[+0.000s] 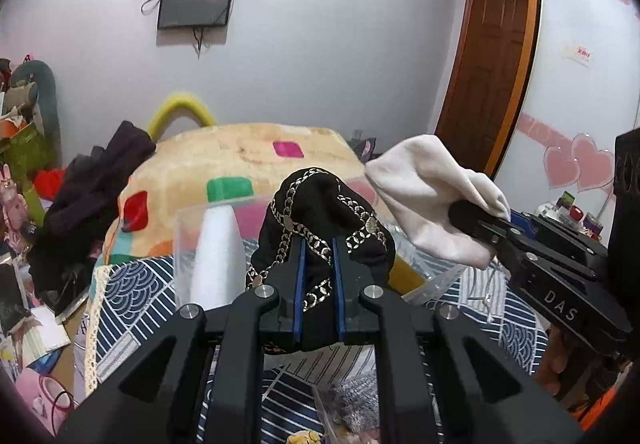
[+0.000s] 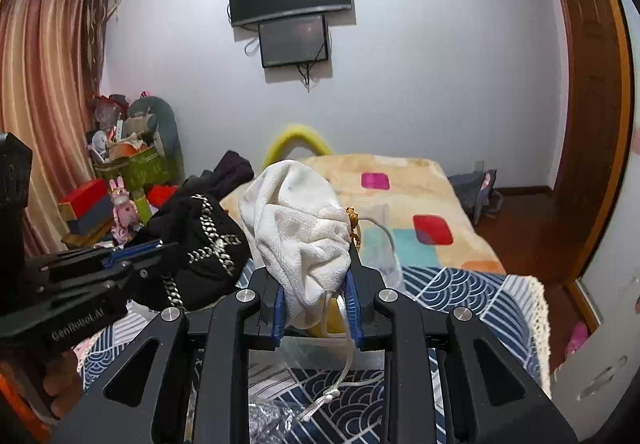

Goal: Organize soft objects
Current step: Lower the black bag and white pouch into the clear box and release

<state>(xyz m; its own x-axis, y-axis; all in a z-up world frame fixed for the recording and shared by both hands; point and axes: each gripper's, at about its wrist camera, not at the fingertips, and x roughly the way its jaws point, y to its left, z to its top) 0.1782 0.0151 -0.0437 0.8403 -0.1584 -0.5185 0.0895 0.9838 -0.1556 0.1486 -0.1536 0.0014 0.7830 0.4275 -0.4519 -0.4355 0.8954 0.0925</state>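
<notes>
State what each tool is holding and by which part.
Left tool is shut on the black chain-print pouch, at its lower bunched fabric. Right tool is shut on the white drawstring pouch, near its corded end.

Black gold-chain-print pouch; plain white pouch.

Dim indoor light, screen glare, fisheye-warped edges

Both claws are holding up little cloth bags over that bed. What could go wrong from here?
The white pouch's drawstring dangles below the right gripper and might snag on the clear box beneath. The left gripper pinches only a fold of the black chain-print pouch, so it could slip out.
</notes>
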